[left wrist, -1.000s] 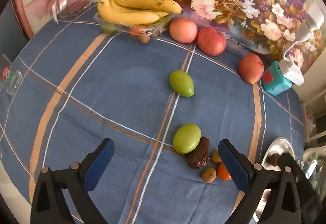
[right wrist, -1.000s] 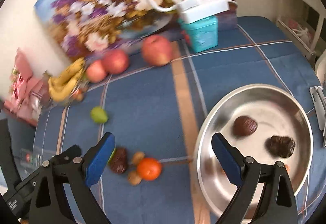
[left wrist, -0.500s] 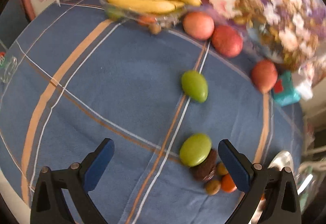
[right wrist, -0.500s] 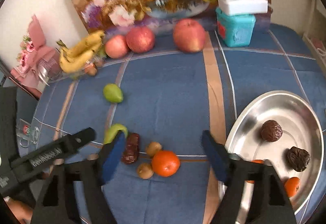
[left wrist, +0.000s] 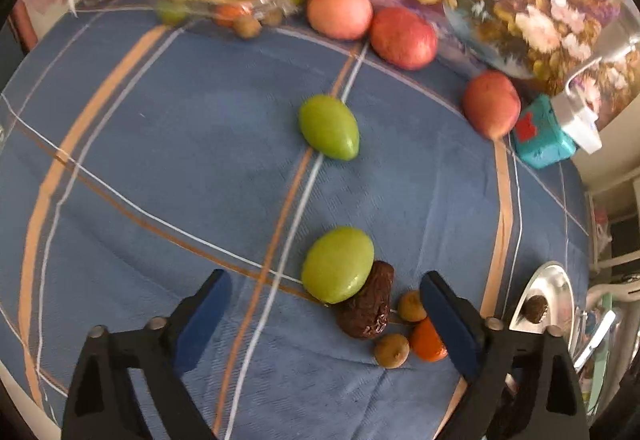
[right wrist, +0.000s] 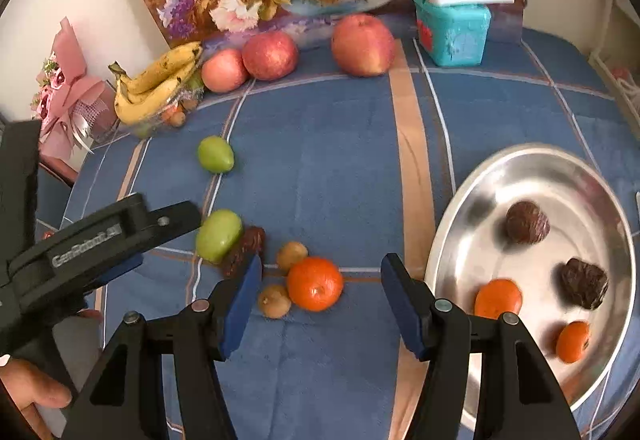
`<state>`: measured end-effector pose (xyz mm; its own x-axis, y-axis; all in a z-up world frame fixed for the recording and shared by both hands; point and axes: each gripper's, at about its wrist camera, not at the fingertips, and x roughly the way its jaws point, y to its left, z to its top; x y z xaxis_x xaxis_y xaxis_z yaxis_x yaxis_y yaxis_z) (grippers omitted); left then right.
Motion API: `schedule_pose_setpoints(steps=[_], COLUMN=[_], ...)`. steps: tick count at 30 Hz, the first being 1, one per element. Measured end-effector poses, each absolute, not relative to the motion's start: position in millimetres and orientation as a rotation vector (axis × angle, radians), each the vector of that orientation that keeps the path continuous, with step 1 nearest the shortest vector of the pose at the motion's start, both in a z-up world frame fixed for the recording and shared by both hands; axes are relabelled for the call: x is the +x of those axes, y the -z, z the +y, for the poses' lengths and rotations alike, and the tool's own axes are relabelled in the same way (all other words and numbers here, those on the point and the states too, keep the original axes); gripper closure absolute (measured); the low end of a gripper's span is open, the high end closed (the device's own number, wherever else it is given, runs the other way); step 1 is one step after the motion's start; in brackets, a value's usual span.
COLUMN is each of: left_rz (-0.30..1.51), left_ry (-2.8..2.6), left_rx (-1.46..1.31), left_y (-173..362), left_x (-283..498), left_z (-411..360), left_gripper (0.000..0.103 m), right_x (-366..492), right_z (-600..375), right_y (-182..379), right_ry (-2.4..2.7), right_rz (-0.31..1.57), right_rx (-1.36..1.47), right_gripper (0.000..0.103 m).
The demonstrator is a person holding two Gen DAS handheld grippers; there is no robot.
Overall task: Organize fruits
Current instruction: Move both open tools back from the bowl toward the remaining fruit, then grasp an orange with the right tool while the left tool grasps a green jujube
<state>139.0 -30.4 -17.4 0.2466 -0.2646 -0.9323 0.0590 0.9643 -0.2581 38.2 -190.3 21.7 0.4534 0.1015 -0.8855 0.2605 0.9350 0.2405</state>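
One orange (right wrist: 315, 283) lies between the right claw's (right wrist: 320, 292) parted jaws.

Left gripper (left wrist: 326, 314) points steeply down, jaws closing but wide apart, pads pressing on nothing. Right gripper (right wrist: 320, 290) points steeply down, jaws about half apart, nothing gripped. A hand (right wrist: 28, 392) holds the left gripper's handle.
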Motion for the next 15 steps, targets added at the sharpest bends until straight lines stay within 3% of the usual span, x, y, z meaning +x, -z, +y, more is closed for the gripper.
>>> schedule_pose_setpoints(steps=[10, 15], left_rz=[1.311, 1.326], left_ry=[0.256, 0.265], left_rx=[-0.140, -0.139], left_y=[30.8, 37.0], left_x=[149.1, 155.2], left_z=[-41.7, -44.1], left_gripper=[0.014, 0.022], right_x=[43.9, 47.7], right_z=[-185.3, -184.6], right_y=[4.9, 15.8], right_ry=[0.085, 0.077], right_rz=[1.176, 1.205], right_rx=[0.377, 0.376], right_gripper=[0.040, 0.049])
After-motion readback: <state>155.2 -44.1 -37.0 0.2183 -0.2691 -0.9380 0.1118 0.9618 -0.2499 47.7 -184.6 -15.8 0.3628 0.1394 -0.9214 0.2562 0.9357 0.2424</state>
